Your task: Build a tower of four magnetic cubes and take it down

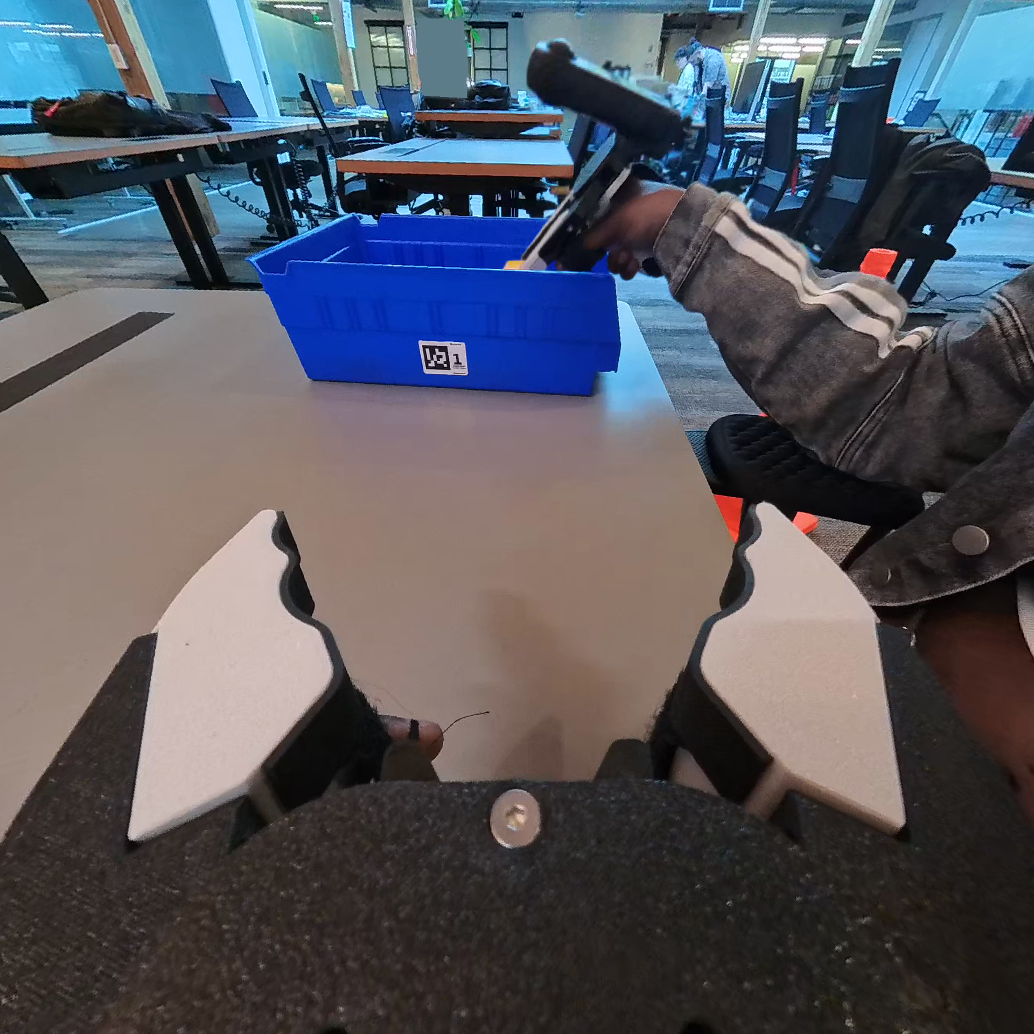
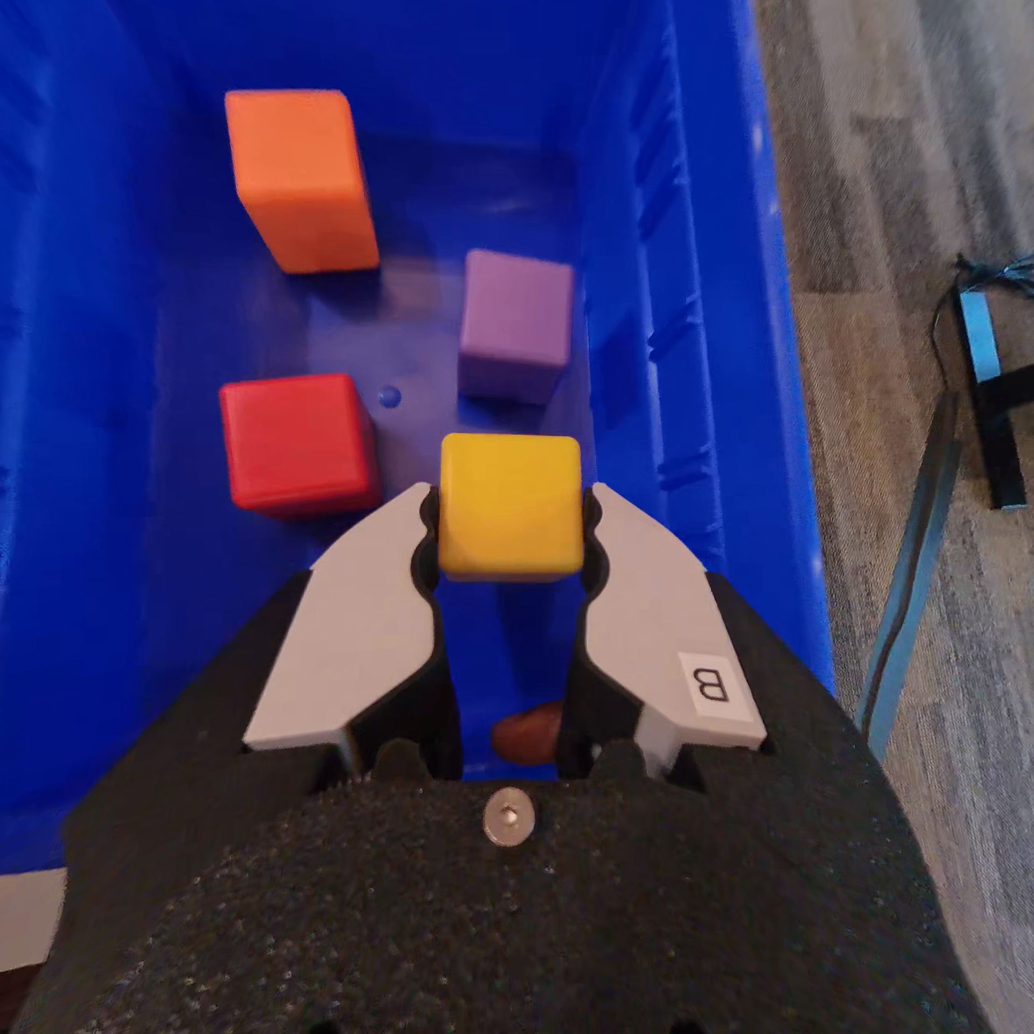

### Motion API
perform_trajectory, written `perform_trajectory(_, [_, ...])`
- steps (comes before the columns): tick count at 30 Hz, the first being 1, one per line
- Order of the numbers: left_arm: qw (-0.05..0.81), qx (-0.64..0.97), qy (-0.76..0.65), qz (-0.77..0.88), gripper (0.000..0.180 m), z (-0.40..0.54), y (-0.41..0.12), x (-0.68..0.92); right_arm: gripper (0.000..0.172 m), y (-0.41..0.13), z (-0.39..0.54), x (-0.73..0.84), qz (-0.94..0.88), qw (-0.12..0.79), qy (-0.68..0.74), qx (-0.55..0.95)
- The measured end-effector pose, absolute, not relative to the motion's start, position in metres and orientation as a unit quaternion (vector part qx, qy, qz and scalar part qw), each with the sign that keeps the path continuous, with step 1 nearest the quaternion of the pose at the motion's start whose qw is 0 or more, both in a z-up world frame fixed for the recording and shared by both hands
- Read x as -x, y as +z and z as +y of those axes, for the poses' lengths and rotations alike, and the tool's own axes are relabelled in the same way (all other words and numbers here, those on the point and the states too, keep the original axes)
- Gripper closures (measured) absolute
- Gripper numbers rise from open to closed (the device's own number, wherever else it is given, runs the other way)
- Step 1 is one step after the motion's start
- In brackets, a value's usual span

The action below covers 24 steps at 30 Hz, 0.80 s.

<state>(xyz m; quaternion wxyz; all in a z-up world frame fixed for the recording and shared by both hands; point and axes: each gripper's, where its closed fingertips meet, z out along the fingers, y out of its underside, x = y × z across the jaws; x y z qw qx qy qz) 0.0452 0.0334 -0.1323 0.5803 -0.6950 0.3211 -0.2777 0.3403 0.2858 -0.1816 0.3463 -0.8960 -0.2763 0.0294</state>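
Observation:
In the right wrist view my right gripper is shut on a yellow cube, both pads pressed on its sides, inside the blue bin. A red cube, a purple cube and an orange cube lie on the bin floor beyond it. In the left wrist view my left gripper is wide open and empty above the grey table. The blue bin stands at the table's far end, with the right gripper reaching into it and a sliver of the yellow cube showing at the rim.
A person's sleeve in a grey jacket crosses the right side of the left wrist view. A black chair seat stands by the table's right edge. Desks and chairs fill the room behind. Grey carpet lies right of the bin. The gap from one gripper's tips to the other's is roughly 40 cm.

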Motion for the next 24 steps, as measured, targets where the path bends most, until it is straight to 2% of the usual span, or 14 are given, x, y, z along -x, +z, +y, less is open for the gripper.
perform_trajectory(10, [0.575,0.698,-0.272,0.329,0.037,0.033,-0.135,-0.047,0.123,-0.209,0.275,-0.345,-0.300,0.276,0.021,0.913])
perform_trajectory(16, [0.570,0.706,-0.256,0.332,0.037,0.035,-0.139,-0.045,0.090,-0.164,0.275,-0.328,-0.299,0.362,0.052,0.882])
perform_trajectory(20, [0.576,0.729,-0.211,0.304,0.038,0.040,-0.127,-0.032,0.087,-0.115,0.261,-0.297,-0.309,0.439,0.103,0.837])
perform_trajectory(24, [0.556,0.786,-0.097,0.250,0.047,0.036,-0.102,-0.001,0.089,-0.098,0.234,-0.255,-0.369,0.439,0.141,0.807])
